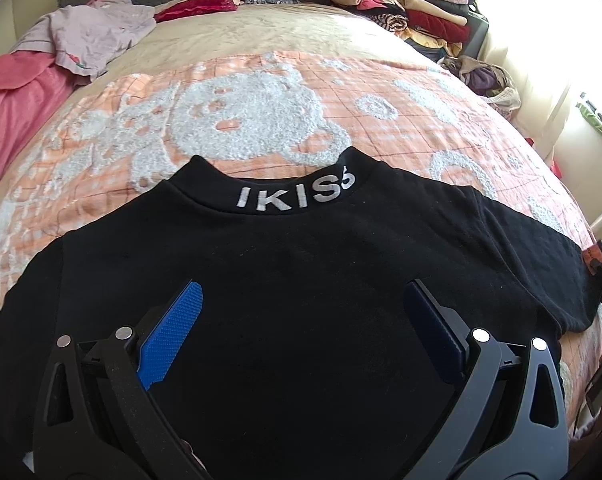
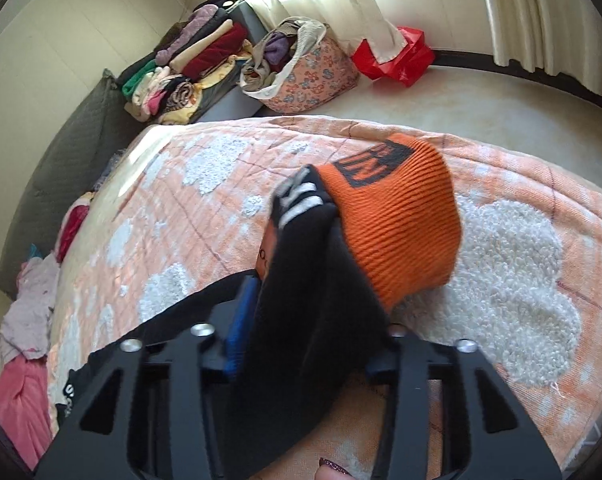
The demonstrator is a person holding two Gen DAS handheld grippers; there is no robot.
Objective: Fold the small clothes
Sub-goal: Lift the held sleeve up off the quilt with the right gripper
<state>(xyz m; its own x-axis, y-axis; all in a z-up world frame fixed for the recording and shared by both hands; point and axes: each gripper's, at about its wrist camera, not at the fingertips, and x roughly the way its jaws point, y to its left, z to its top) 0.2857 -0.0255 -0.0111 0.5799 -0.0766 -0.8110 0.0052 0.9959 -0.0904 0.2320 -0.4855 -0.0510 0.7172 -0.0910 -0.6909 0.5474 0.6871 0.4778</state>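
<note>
Right up close in the left wrist view is the left gripper (image 1: 301,320). Its two blue pads (image 1: 173,332) are spread wide apart, with nothing pinched between them. It hangs over a black shirt (image 1: 301,272). The shirt lies flat on a bed, on top of an orange blanket (image 1: 141,128) with fluffy white bear shapes. White letters run along the shirt's collar (image 1: 297,196), which is on the far side from the camera. One sleeve reaches out to the right edge of the picture.

In the right wrist view, the right gripper (image 2: 301,312) is pinching that sleeve (image 2: 301,320). The black cloth stands up between its pads, and the sleeve ends in an orange knitted cuff (image 2: 401,224) with a black mark and some white stripes beside it. The cuff is a bit blurry.

At the head of the bed there are a pale purple top (image 1: 89,36), a pink cloth (image 1: 17,96) and a red cushion (image 1: 197,6). Beside the bed sits a pile of folded clothes (image 2: 189,68). Next to it is a flowery basket (image 2: 301,72) full of more clothes. A red bag (image 2: 397,56) lies on the floor by the white curtains (image 2: 541,12).
</note>
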